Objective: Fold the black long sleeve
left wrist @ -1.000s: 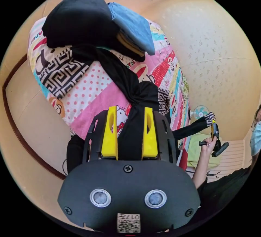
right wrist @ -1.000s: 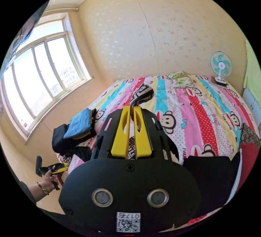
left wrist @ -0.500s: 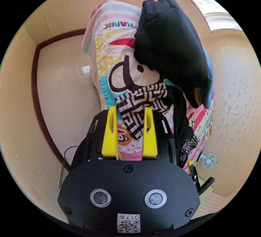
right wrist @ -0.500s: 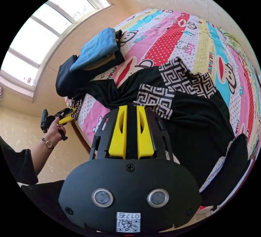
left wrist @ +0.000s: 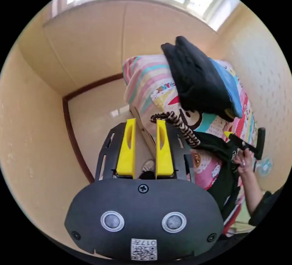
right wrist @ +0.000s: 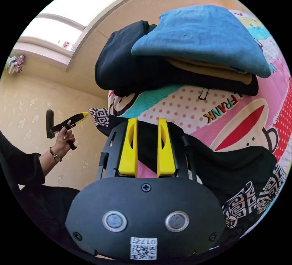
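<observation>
The black long sleeve [right wrist: 240, 167] lies spread over the corner of the patterned bed [right wrist: 243, 125]. One sleeve runs under my right gripper [right wrist: 147, 121], whose yellow jaws stand open just above the black cloth. That sleeve's black-and-white patterned cuff [right wrist: 98, 114] hangs at the bed's edge, and another patterned part [right wrist: 243, 204] shows low on the right. My left gripper [left wrist: 145, 122] is open over the floor beside the bed, with the cuff [left wrist: 179, 125] just off its right jaw. A hand holds the right gripper [left wrist: 240, 143] over the shirt [left wrist: 219, 152].
A stack of folded clothes [right wrist: 206, 36], blue on top with tan and black beneath, sits on the bed corner just past the shirt. Behind it are a wall and a window [right wrist: 70, 9]. Tiled floor [left wrist: 100, 109] lies beside the bed. The person's arm [right wrist: 33, 164] reaches in with the left gripper [right wrist: 76, 117].
Both grippers have let go of the shirt, and it now lies on the bed. The left has pulled back off the bed edge; the right has come down close over a sleeve near the stack.
</observation>
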